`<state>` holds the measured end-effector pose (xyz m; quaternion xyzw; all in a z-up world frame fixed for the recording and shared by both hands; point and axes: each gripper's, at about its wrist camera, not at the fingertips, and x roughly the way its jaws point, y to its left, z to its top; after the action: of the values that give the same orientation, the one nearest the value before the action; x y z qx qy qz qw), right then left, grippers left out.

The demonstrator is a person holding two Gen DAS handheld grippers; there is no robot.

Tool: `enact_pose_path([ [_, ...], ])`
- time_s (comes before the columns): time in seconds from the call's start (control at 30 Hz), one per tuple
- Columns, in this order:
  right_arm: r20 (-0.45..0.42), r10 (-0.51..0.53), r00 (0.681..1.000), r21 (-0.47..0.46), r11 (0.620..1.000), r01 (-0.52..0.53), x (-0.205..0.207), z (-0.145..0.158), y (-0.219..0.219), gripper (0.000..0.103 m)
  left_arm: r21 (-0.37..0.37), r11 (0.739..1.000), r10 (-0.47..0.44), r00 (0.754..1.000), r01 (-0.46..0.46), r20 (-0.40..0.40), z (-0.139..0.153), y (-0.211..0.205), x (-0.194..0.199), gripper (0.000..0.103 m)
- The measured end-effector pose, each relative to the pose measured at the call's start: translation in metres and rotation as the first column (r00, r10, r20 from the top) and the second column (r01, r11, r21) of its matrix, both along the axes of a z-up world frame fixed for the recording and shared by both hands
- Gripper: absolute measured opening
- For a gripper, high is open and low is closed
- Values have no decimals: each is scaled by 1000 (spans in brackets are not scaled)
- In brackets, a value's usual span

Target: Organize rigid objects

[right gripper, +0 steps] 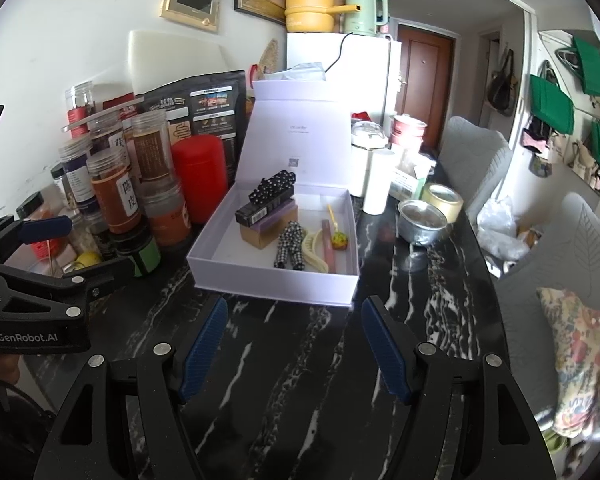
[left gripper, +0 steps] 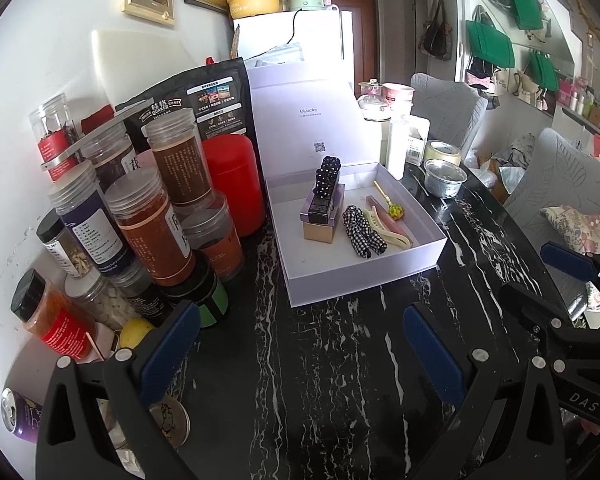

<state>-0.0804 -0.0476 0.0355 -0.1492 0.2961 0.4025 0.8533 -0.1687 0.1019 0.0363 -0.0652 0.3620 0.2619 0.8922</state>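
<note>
An open lavender box [left gripper: 360, 276] [right gripper: 276, 284] with its lid upright sits on the black marble table [left gripper: 332, 380]. Inside, a black polka-dot hair clip [left gripper: 327, 176] [right gripper: 274, 188] lies on top of stacked small boxes [left gripper: 320, 220]. Beside them lie a checked scrunchie [left gripper: 360, 234] [right gripper: 290, 246], a cream claw clip [left gripper: 388, 228], a pink stick [right gripper: 327, 244] and a yellow pick [right gripper: 339, 240]. My left gripper [left gripper: 304, 344] [right gripper: 88, 246] hovers open and empty in front of the box. To its right, my right gripper [right gripper: 294, 344] [left gripper: 540, 276] is also open and empty.
Several spice jars [left gripper: 148, 232], a red canister [left gripper: 232, 184] and a black pouch [left gripper: 204, 100] crowd the wall side at left. A metal bowl [right gripper: 422, 218], a tape roll [right gripper: 446, 200] and a white tumbler [right gripper: 378, 182] stand right of the box. Grey chairs [right gripper: 560, 248] line the table's right edge.
</note>
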Motion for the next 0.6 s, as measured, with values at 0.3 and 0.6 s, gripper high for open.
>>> enact_pose_path([
  [0.3,-1,-6,1000,-2,1000,6,1,0,-1,71,1,1000,-13,1000,13,-13,-2,-3,3,103],
  [0.6,-1,-11,1000,-5,1000,11,2,0,-2,71,-5,1000,-16,1000,16,-16,-4,-5,4,103],
])
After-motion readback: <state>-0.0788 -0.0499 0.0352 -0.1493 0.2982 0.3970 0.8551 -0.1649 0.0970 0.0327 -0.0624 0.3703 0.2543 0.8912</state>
